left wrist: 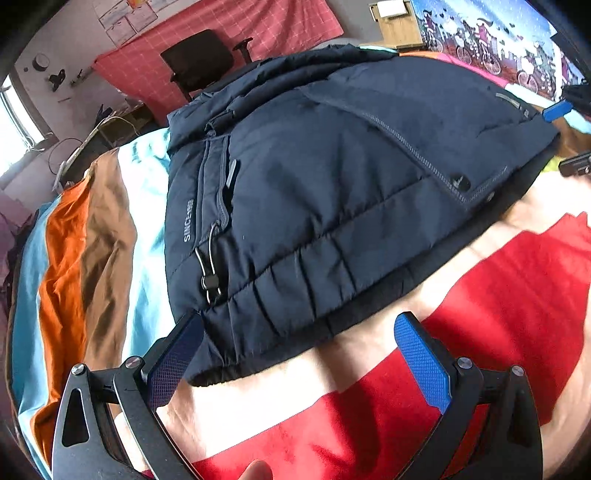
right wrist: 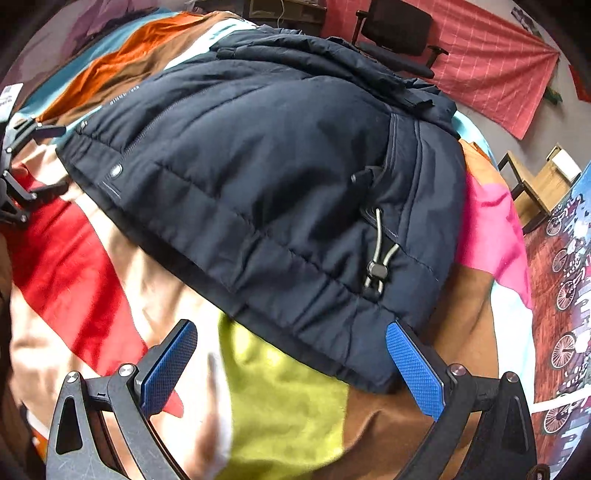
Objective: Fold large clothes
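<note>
A navy padded jacket (left wrist: 332, 177) lies folded into a thick bundle on a bed with a striped multicolour cover (left wrist: 517, 295). It also fills the right wrist view (right wrist: 258, 177), with a drawcord toggle (right wrist: 376, 269) near its hem. My left gripper (left wrist: 299, 332) is open, its jaws wide apart at the jacket's near hem, the left pad touching the corner. My right gripper (right wrist: 291, 339) is open at the other side of the hem, its right pad against the jacket's corner. Each gripper shows at the edge of the other view: the right one (left wrist: 569, 136), the left one (right wrist: 22, 162).
A black office chair (left wrist: 203, 59) stands beyond the bed before a red checked cloth (left wrist: 229, 33) on the wall. A wooden side table (right wrist: 543, 184) stands by the bed. A rug with bicycle pictures (right wrist: 569, 295) lies on the right.
</note>
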`<state>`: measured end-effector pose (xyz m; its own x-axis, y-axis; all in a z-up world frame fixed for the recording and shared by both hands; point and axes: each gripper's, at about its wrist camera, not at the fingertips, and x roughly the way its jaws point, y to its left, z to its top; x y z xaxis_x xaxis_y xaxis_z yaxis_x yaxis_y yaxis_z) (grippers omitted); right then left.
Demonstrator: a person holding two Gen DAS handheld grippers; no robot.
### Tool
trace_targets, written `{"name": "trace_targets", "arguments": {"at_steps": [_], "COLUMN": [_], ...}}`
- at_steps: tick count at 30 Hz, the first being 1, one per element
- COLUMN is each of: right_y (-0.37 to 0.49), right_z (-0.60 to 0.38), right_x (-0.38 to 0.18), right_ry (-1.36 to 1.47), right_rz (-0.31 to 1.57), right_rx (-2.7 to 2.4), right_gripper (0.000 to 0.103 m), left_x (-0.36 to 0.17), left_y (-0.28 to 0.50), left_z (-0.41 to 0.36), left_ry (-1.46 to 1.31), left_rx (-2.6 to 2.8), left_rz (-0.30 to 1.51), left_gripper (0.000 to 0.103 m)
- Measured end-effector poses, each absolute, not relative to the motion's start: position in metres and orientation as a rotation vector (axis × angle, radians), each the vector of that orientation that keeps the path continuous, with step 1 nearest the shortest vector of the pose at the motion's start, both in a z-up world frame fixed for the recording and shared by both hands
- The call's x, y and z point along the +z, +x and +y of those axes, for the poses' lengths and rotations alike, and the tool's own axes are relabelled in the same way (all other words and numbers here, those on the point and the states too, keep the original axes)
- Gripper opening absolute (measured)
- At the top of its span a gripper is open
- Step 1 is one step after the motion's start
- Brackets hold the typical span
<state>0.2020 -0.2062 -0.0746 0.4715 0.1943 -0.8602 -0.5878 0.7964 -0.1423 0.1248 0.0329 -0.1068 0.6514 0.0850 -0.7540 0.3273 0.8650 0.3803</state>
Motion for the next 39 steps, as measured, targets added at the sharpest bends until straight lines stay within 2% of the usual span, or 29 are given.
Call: {"name": "trace_targets", "arguments": {"at_steps": [8, 15, 23, 33, 34, 36, 37, 38, 39], "right_y": [0.194, 0.189, 0.194, 0.201, 0.199, 0.199, 0.2, 0.201, 0.201], "right_z": [-0.214, -0.214, -0.201, -0.195, -0.198, -0.202, -0.202, -0.201, -0.2], "right_x": [-0.092, -0.109, -0.11, -0.101, -0.099, -0.092, -0.09, -0.088, -0.086], "right_ry": [-0.542, -0.613, -0.71, -0.712, -0.699, -0.658, -0.649, -0.638, -0.627], "right_rz": [0.931, 0.894, 0.717, 0.606, 0.602, 0.606, 0.612, 0.621, 0.628], "right_rx": [0.433, 0.371, 0.218, 0.172, 0.172, 0.188, 0.196, 0.21, 0.225], "right_gripper": [0.103, 0.103, 0.103, 0.101, 0.098, 0.078, 0.074, 0.064, 0.055], "left_x": [-0.13, -0.132, -0.135, -0.128, -0.126, -0.124, -0.125, -0.126, -0.126], "left_y": [0.132, 0.137, 0.133, 0.135, 0.136, 0.136, 0.138, 0.139, 0.141], "left_z": [0.04, 0.046, 0.039, 0.039, 0.04, 0.039, 0.039, 0.037, 0.036], "left_ry": [0.597, 0.625, 0.675, 0.67, 0.665, 0.657, 0.66, 0.659, 0.658], "left_rx": [-0.022, 0.08, 0.135, 0.176, 0.171, 0.144, 0.13, 0.118, 0.108], "left_rz": [0.873, 0.814, 0.747, 0.709, 0.704, 0.715, 0.735, 0.752, 0.763], "left_gripper": [0.101, 0.101, 0.101, 0.101, 0.098, 0.08, 0.061, 0.052, 0.05]}}
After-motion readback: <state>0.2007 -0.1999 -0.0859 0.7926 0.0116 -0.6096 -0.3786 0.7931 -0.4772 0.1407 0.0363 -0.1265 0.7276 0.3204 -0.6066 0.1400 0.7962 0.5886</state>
